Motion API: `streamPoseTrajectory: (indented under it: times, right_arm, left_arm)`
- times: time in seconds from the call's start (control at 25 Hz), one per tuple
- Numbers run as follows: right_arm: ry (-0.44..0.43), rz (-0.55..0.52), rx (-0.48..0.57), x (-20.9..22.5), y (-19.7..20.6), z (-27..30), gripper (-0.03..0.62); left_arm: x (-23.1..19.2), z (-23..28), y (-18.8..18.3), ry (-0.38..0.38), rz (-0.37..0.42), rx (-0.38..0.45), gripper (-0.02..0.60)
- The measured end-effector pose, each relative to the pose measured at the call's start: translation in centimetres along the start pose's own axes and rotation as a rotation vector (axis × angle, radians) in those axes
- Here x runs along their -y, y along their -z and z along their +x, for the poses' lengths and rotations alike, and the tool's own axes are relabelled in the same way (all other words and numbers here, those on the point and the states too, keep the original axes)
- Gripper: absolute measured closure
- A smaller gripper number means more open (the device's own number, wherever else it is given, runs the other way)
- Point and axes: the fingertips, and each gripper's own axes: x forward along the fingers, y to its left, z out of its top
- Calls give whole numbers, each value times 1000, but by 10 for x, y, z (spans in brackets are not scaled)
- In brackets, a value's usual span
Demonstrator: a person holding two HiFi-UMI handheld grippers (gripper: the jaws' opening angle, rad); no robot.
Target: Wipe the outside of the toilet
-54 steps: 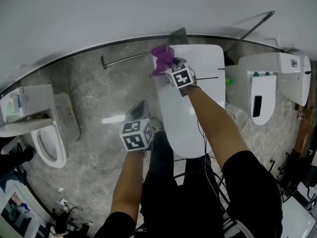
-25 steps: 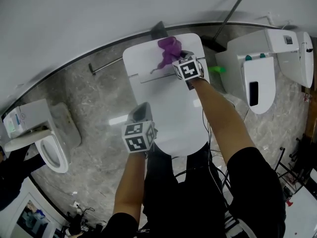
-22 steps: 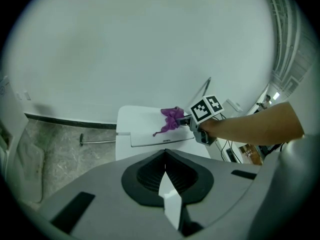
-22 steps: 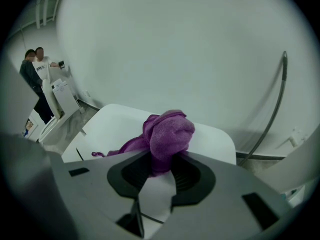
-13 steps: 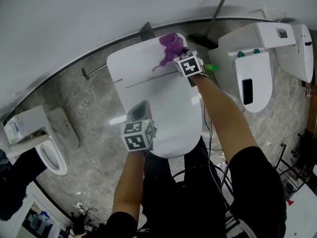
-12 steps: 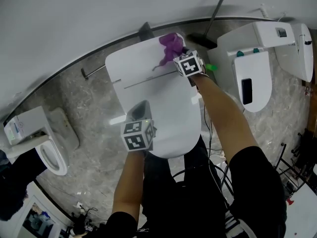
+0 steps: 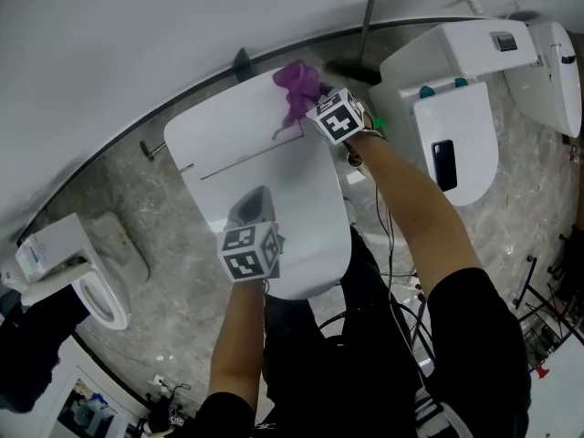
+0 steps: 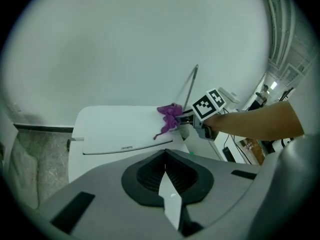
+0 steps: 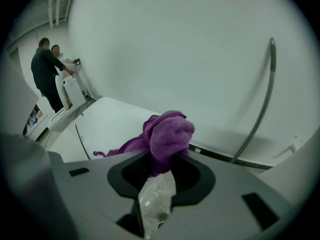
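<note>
A white toilet [image 7: 274,208] with its lid down fills the middle of the head view. My right gripper [image 7: 312,100] is shut on a bunched purple cloth [image 7: 296,82], which rests on the toilet's rear cover near its back right corner. In the right gripper view the cloth [image 9: 167,131] bulges out from between the jaws of the right gripper [image 9: 156,184]. My left gripper [image 7: 255,201] hovers over the lid, shut with nothing in it. The left gripper view shows the left gripper [image 8: 167,186] aimed at the rear cover [image 8: 115,131], the cloth [image 8: 170,115] and the right gripper's marker cube [image 8: 207,104].
A second white toilet [image 7: 447,108] stands close on the right, a third [image 7: 91,281] at the far left. A metal rod [image 7: 370,7] leans on the wall behind. Cables [image 7: 401,290] lie on the grey floor. Two people [image 9: 47,69] stand far off.
My right gripper has dragged the purple cloth along the rear cover from its left end to its right end. The left gripper has stayed over the lid.
</note>
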Motion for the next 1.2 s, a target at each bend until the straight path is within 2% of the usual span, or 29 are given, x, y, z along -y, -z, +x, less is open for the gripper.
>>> streamPoseTrajectory:
  times: [0.16, 0.32, 0.44, 0.64, 0.8, 0.92, 1.2]
  right_arm:
    - [-18, 25, 4, 24, 25, -2, 482]
    - [-80, -17, 14, 38, 51, 4, 482]
    - [-153, -92, 63, 37, 57, 10, 482]
    - [-239, -309, 94, 28, 60, 26, 482]
    - [-246, -451, 84, 27, 63, 42, 482]
    - [-245, -518, 65, 26, 69, 58, 482]
    - [-254, -531, 29, 29, 94, 88, 482]
  left_arm:
    - [29, 21, -3, -5, 21, -5, 571]
    - [53, 41, -1, -18, 35, -14, 571]
    - [65, 57, 3, -36, 23, -23, 571]
    - [81, 79, 5, -58, 38, -50, 571]
    - [83, 87, 1, -83, 18, -40, 571]
    - [80, 92, 3, -98, 29, -47, 571]
    - [72, 109, 23, -126, 42, -80, 571]
